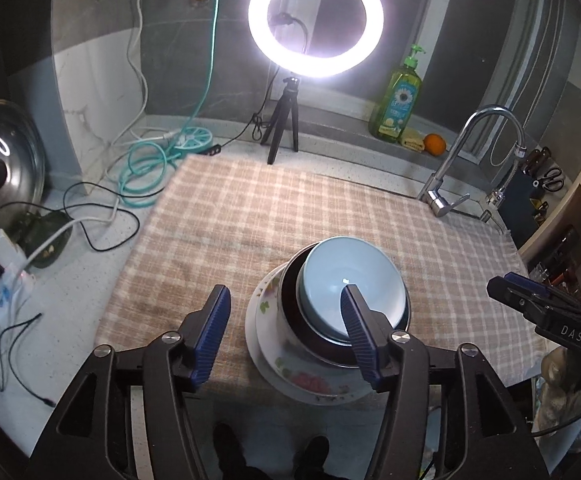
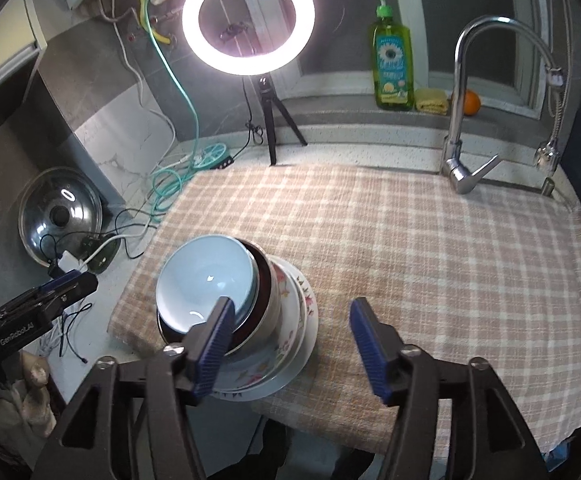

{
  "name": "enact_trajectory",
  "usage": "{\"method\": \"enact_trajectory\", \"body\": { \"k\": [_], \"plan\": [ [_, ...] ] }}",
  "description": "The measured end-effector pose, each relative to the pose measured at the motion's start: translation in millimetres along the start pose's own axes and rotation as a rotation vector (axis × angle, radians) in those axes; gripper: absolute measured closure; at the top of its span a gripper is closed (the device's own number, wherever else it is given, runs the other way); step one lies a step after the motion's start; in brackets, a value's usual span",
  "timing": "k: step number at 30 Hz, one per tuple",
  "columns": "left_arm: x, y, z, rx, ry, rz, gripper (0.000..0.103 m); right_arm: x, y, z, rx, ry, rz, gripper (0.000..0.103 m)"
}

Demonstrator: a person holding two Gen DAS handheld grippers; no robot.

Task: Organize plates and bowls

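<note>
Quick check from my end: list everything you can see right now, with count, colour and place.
Bowl: one, pale blue, top of the stack.
Dark bowl: one, dark inside, under the blue one.
Plates: at least two, white with flowers, bottom of the stack.
Cloth: one, pink-and-white check, over the counter.
Ring light: one, white, lit, on a black tripod behind the cloth.
Soap bottle: one, green, on the ledge.
Orange: one, right of the bottle.
Tap: one, chrome, rear right.
Pot lid: one, glass, far left.
Hose: one, teal, coiled rear left.
Left tool: open, empty.
Right tool: open, empty.
</note>
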State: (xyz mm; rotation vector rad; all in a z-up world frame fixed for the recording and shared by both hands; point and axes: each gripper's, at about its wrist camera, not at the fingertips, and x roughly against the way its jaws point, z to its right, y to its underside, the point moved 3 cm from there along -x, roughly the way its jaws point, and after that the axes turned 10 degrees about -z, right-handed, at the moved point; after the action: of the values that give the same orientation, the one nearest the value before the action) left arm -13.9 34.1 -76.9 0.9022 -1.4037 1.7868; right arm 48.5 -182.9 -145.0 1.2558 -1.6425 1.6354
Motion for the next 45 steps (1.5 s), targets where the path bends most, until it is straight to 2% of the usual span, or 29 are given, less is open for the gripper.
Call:
{"method": "enact_trajectory", "body": {
  "k": [5,8,12,17,25,45],
  "plan": [
    [9.6,4.8,8.1,-0.021,-0.023,0.024,0.045,9.6,4.5,0.3,0.008,0.006,0.018,0.036],
    [14.5,7.4,10.9,-0.031,-0.046,0.038,0.034,15.8,8.0,-2.4,0.029,0.031,0.035,0.035],
    [20.9,10.2,15.1,-0.045,-0.086,0.062,0.033,24.5,13.2,-4.2,0.043,0.054,0.059,0.033],
    [26.8,13.4,18.3,-0.054,-0.09,0.076,0.024,33.2,17.3,-2.3,0.025,0.055,0.084,0.03],
    [31.7,16.2,20.0,-0.049,-0.093,0.085,0.023,45.3,22.6,0.8,-0.01,0.055,0.121,0.03],
    [38.6,16.6,26.5,-0.071,-0.099,0.092,0.023,47.2,24.6,-1.0,0.003,0.064,0.122,0.029]
  ]
}}
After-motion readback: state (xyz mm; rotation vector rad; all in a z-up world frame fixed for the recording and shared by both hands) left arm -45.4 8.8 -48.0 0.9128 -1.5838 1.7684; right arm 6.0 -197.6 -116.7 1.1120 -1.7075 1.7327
